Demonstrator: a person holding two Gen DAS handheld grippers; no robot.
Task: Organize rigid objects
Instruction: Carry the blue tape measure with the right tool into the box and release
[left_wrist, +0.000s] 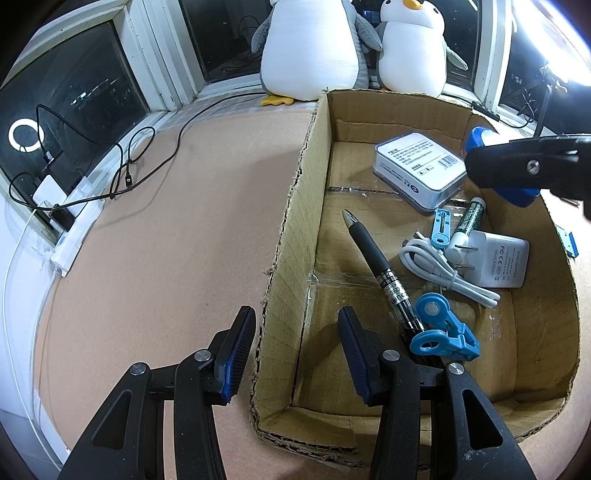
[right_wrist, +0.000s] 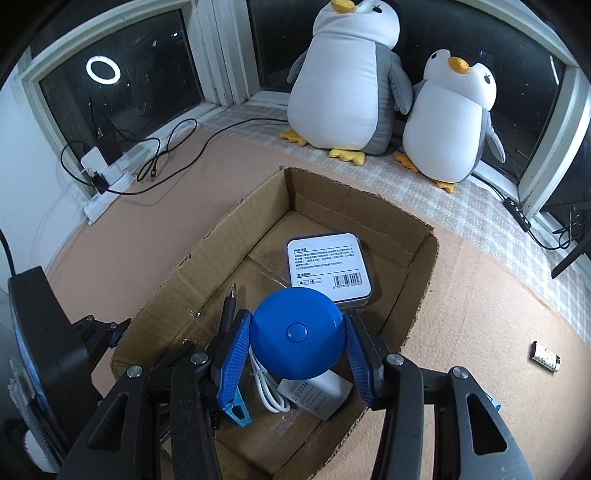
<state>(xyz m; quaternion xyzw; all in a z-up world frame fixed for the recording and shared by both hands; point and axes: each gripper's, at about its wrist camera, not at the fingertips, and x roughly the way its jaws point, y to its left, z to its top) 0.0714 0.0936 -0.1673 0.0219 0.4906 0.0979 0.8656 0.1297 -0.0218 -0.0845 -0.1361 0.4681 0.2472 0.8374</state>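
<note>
Between the right gripper's (right_wrist: 298, 350) pads sits a round blue plastic disc (right_wrist: 298, 334), held above the open cardboard box (right_wrist: 424, 258), apparently awaiting release, while the left gripper (left_wrist: 295, 354) straddles its wall, jaws apart.

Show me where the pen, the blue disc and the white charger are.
pen (left_wrist: 373, 254): left wrist view, on its black grip.
blue disc (right_wrist: 297, 332): right wrist view, on its centre button.
white charger (left_wrist: 504, 262): left wrist view, on its labelled face.

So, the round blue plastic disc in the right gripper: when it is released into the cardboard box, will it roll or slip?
The round blue plastic disc looks smooth and glossy, so it may slip between the right gripper pads. Its domed, circular shape could roll if it lands on edge in the cardboard box. It would probably settle unevenly on the white coiled cable beneath.
</note>
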